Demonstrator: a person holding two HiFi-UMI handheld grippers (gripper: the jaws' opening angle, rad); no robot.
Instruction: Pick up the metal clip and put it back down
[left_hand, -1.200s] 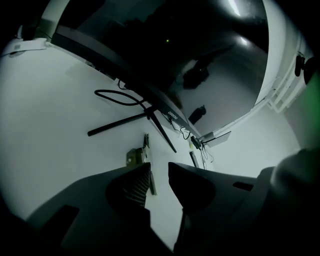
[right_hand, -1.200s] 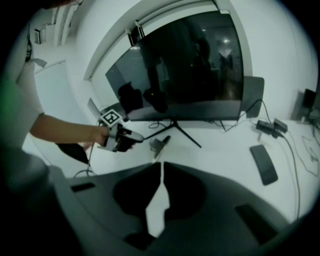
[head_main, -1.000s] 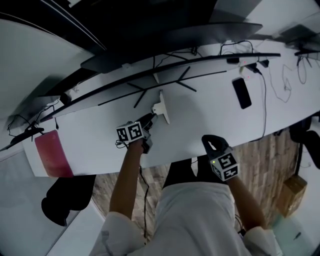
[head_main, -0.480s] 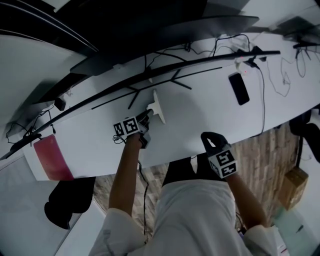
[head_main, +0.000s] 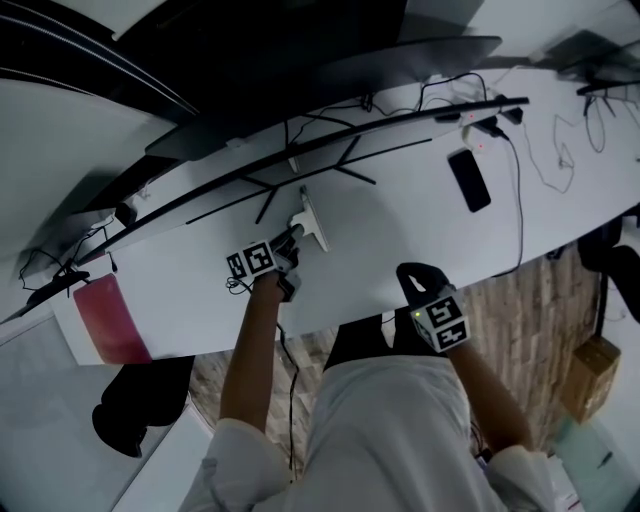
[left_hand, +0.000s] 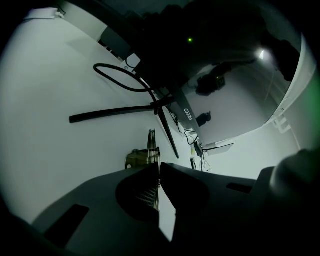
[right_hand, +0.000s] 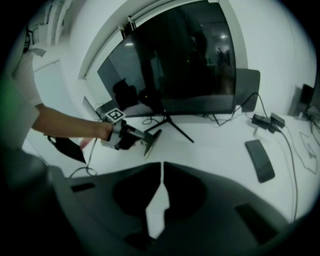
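Note:
The metal clip (head_main: 309, 214) is a thin pale piece standing on edge on the white desk (head_main: 400, 230), just in front of the monitor stand. My left gripper (head_main: 291, 236) reaches it from the near side and is shut on its thin near end. In the left gripper view the clip (left_hand: 150, 150) sticks out edge-on past the closed jaws of the left gripper (left_hand: 159, 169). The right gripper view shows the clip (right_hand: 151, 140) tilted, its lower edge at the desk top. My right gripper (head_main: 420, 281) hangs off the desk's front edge, shut and empty, as the right gripper view (right_hand: 162, 167) confirms.
A wide monitor (head_main: 330, 75) stands behind the clip on a stand with thin black legs (head_main: 300, 175). At the right lie a black phone (head_main: 469, 180) and cables (head_main: 520, 190). A red folder (head_main: 100, 315) lies at the desk's left end.
The left gripper has edged forward onto the clip's near end and stays there. The right gripper has hardly moved. The whole view has shifted slightly.

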